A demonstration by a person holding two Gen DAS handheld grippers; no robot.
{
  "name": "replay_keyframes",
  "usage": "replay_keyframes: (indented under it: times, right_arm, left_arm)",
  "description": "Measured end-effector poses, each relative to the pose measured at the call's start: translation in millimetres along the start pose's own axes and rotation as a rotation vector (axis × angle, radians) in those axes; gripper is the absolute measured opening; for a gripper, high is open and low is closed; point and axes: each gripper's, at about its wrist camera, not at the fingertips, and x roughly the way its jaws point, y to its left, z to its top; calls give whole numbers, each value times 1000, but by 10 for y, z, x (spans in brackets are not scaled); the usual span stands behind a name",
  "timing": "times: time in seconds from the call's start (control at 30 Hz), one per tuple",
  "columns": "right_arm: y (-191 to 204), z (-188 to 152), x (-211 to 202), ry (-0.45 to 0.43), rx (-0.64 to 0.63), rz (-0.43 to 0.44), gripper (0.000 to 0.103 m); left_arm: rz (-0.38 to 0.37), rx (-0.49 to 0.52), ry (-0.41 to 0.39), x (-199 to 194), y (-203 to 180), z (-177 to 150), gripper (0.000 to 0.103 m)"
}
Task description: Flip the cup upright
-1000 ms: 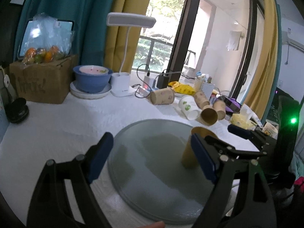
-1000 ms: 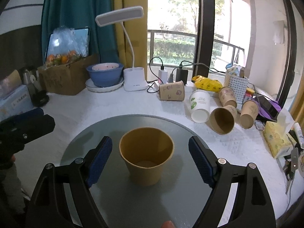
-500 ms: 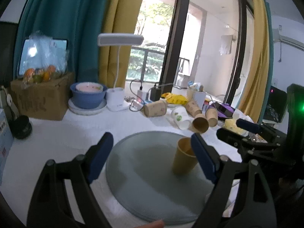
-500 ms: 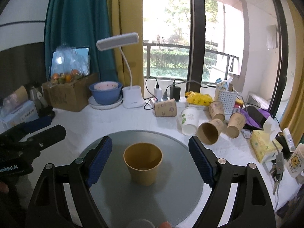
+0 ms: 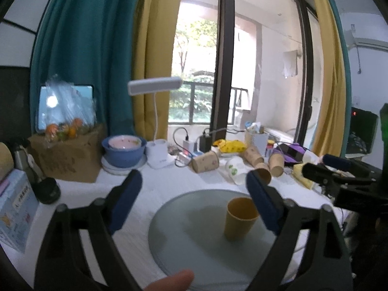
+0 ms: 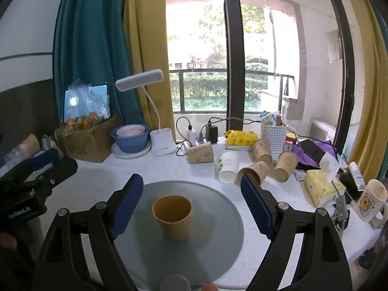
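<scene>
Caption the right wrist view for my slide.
Open right claw hangs above an upright orange cup on a round glass plate.

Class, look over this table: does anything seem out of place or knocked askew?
Yes: behind the glass disc, several paper cups lie tipped on their sides in a loose cluster. The yellow cup stands upright on the disc, with nothing spilled.

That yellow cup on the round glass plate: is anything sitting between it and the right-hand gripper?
Nothing visible. In the right wrist view the yellow cup stands upright on the glass plate, framed by the open right gripper, with only bare glass between them. The paper cups lie on the table beyond the plate.
</scene>
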Motion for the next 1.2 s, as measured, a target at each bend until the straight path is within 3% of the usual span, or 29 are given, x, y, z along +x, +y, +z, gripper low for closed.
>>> replay_keyframes:
  times: [0.3, 1.2]
  right_arm:
    - [-100, -4, -55, -9, 18, -4, 85]
    - [-61, 8, -19, -4, 16, 3, 85]
  left_arm:
    - [3, 43, -45, -67, -89, 68, 98]
    - [-15, 32, -29, -57, -117, 14, 98]
